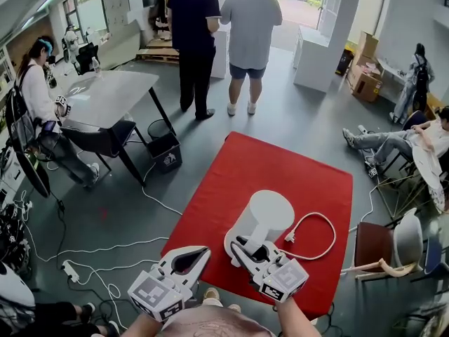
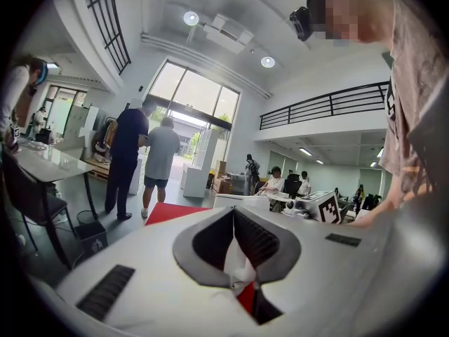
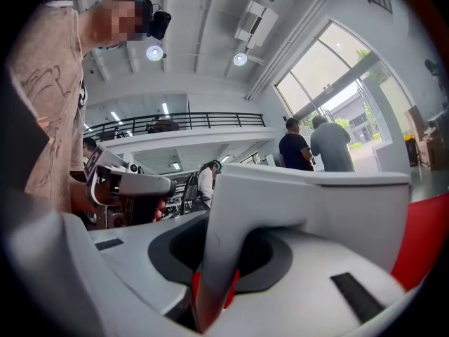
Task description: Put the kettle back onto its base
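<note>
White left gripper (image 1: 203, 253), right gripper (image 1: 240, 248), marker cubes (image 1: 156, 295), perhaps beige printed T-shirt (image 3: 49, 118)

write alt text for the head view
Right tongs grip the handle of a white kettle over a red mat, a white cord looped beside it. Left tongs hover empty to its left. Beyond, two people stand on a grey floor.

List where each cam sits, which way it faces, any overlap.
Head view: on the person's head, steeply down at kettle on red mat; left gripper, right gripper, forearms show.
Left gripper view: on the left gripper, level across the room; own tongs, person's torso show.
Right gripper view: on the right gripper, at the kettle handle in its tongs; torso shows.
Shared: both gripper views catch two standing people.
</note>
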The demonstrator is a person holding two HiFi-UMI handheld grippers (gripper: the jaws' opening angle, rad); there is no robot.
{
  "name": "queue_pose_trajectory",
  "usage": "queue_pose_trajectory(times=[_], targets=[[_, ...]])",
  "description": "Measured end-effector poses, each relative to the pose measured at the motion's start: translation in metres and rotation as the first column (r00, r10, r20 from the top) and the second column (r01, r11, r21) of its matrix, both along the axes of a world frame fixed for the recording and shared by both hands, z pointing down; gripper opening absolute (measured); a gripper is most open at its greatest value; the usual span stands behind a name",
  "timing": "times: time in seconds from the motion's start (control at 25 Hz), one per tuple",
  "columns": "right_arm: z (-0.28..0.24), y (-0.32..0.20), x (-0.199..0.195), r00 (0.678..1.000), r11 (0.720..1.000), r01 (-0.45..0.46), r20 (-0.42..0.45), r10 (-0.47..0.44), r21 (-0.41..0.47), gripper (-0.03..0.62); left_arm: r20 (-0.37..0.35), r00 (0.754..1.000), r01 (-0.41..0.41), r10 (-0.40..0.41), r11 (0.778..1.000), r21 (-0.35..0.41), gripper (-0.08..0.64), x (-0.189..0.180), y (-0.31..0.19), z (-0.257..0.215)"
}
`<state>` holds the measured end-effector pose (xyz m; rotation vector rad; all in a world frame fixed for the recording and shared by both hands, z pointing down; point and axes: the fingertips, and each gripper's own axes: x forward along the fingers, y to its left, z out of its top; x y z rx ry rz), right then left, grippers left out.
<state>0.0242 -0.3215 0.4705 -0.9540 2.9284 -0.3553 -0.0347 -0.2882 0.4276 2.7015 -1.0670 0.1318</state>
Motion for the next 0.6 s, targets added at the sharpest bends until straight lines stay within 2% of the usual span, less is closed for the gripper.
queue_pose_trajectory(times=[0.6], targets=[[0.024,0.012,-0.022,0.992,0.996,0.017,-0.127,-0.006,0.086,0.107,0.002,1.000,0.008,-0.008,1.000,-0.025,-0.009,-0.006,-0.003,0.011]])
